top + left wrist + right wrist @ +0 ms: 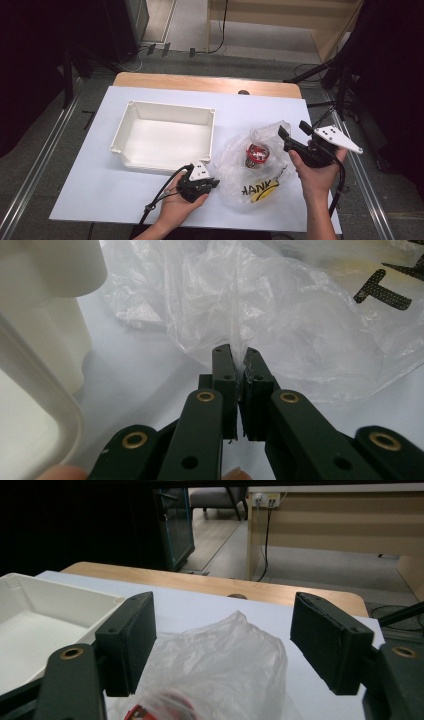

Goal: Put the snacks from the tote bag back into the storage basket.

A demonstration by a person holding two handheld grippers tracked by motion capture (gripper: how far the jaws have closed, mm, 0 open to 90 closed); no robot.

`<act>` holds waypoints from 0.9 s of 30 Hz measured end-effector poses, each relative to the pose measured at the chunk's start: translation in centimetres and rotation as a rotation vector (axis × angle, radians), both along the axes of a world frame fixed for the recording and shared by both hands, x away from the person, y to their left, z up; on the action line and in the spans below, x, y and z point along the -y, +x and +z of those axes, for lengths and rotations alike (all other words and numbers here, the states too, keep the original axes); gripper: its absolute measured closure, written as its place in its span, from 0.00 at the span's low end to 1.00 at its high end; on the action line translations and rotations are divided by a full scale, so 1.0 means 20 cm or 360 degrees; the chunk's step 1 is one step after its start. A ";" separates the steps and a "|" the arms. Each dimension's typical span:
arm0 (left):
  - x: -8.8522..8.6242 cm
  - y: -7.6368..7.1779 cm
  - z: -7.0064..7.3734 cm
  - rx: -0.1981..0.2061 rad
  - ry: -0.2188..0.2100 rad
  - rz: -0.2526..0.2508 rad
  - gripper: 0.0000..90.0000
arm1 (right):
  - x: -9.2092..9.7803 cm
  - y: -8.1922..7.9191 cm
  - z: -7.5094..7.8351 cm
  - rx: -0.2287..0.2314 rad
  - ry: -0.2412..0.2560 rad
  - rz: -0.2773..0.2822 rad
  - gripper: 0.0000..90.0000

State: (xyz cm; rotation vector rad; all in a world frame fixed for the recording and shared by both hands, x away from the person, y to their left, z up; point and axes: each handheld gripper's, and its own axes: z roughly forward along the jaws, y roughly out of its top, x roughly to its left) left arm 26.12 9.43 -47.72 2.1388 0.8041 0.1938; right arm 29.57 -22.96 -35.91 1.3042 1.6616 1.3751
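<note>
Clear plastic bag (252,167) sits lower centre-right of the high view, on the white table sheet (90,185), just right of the empty white bin (165,137). Inside it: a red-and-white round item (257,154), and a yellow-black printed patch near the bag's bottom edge.

L gripper (214,183) at the bag's lower left edge. In the left gripper view its jaws are clenched on a fold of the film, tips almost meeting, thin plastic pinched between them (239,360). Grip looks shallow, only the tip pads have it.

R gripper (292,131) is above the bag's upper right, jaws released and wide. In the right gripper view the bag's crest (225,655) rises between the two pads, not touching either that I can see.

Step in hand, as I read it: open the bag to get the item out. To do it well, I keep L anchored low and don't tug, since film may slip out of a tip pinch. I bring R down onto the upper layer only, close on a single ply, then lift away from L so the mouth spreads. Slow; avoid grabbing both plies.
</note>
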 end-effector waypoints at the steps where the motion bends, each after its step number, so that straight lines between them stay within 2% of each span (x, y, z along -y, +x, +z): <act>1: 0.00 0.00 0.00 0.0001 0.0000 -0.0001 0.97 | -0.01 0.03 0.00 -0.0014 -0.0007 0.0006 0.28; 5: 0.00 0.00 0.00 0.0003 -0.0006 -0.0004 0.97 | -0.03 0.13 -0.03 -0.0157 -0.0047 0.0036 0.20; 10: 0.00 0.00 0.00 0.0003 -0.0004 -0.0010 0.98 | -0.05 0.24 -0.16 -0.0382 -0.0046 0.0083 0.21; 11: 0.00 0.00 0.00 0.0003 -0.0004 -0.0010 0.98 | -0.04 0.25 -0.19 -0.0417 -0.0038 0.0093 0.27; 13: 0.00 0.00 0.00 0.0003 0.0000 -0.0013 0.98 | -0.04 0.27 -0.24 -0.0483 -0.0026 0.0109 0.43; 14: 0.00 0.00 0.00 0.0002 0.0007 -0.0017 0.98 | -0.04 0.27 -0.26 -0.0501 -0.0021 0.0102 0.49; 15: 0.00 0.00 0.00 0.0000 0.0006 -0.0017 0.98 | -0.03 0.28 -0.28 -0.0516 -0.0018 0.0092 0.62; 17: 0.00 0.00 0.00 -0.0002 0.0016 -0.0020 0.98 | -0.02 0.29 -0.31 -0.0526 -0.0015 0.0082 0.79; 18: 0.00 0.00 0.00 -0.0002 0.0016 -0.0020 0.98 | -0.02 0.29 -0.31 -0.0526 -0.0015 0.0082 0.79; 19: 0.00 0.00 0.00 -0.0002 0.0022 -0.0021 0.98 | -0.01 0.32 -0.35 -0.0558 -0.0001 0.0073 0.91; 22: 0.01 0.00 0.00 -0.0002 0.0034 -0.0022 0.99 | 0.00 0.38 -0.42 -0.0618 -0.0020 0.0057 0.98; 26: 0.01 0.00 0.00 -0.0004 0.0039 -0.0015 0.99 | 0.00 0.42 -0.53 -0.0732 -0.0072 0.0065 1.00; 27: 0.01 0.00 0.00 -0.0004 0.0039 -0.0015 0.99 | 0.00 0.42 -0.53 -0.0732 -0.0072 0.0065 1.00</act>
